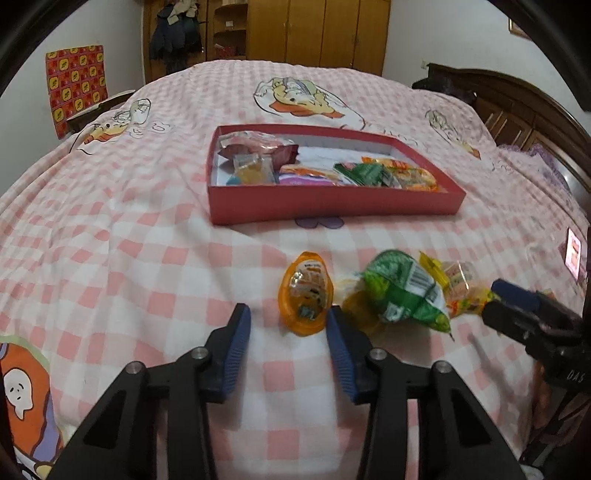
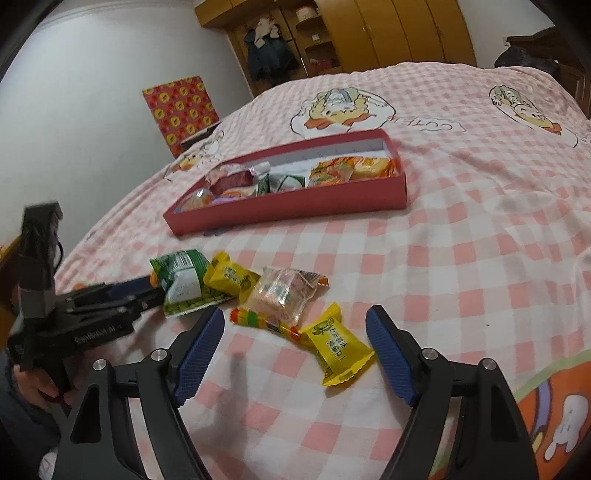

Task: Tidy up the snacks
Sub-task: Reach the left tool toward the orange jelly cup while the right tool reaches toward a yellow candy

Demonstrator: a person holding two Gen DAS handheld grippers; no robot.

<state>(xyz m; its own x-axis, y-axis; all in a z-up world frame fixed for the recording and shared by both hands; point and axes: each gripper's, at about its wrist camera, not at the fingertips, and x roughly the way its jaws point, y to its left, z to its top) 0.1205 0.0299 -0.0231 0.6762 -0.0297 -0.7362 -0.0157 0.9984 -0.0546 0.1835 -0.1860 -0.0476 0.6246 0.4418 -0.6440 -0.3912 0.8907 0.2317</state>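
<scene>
An orange jelly cup (image 1: pixel 304 291) lies on the pink checked bed just ahead of my left gripper (image 1: pixel 287 310). It is open: the right pad is at the cup's edge and the left pad stands apart. Beside the cup lies a green packet (image 1: pixel 402 291). My right gripper (image 2: pixel 295 312) is open above a striped stick candy (image 2: pixel 258 319) and a yellow wrapped candy (image 2: pixel 340 347). A clear wrapped snack (image 2: pixel 284 295) and another yellow candy (image 2: pixel 229 277) lie just beyond. The red box (image 1: pixel 332 206) further back holds several snacks.
The bed sheet (image 2: pixel 461 240) stretches wide to the right of the box. A wooden headboard (image 1: pixel 517 107) edges the right side and a wardrobe (image 1: pixel 317 29) stands behind. A lit phone screen (image 1: pixel 573 254) shows far right. A hand (image 2: pixel 44 387) holds the left gripper's handle.
</scene>
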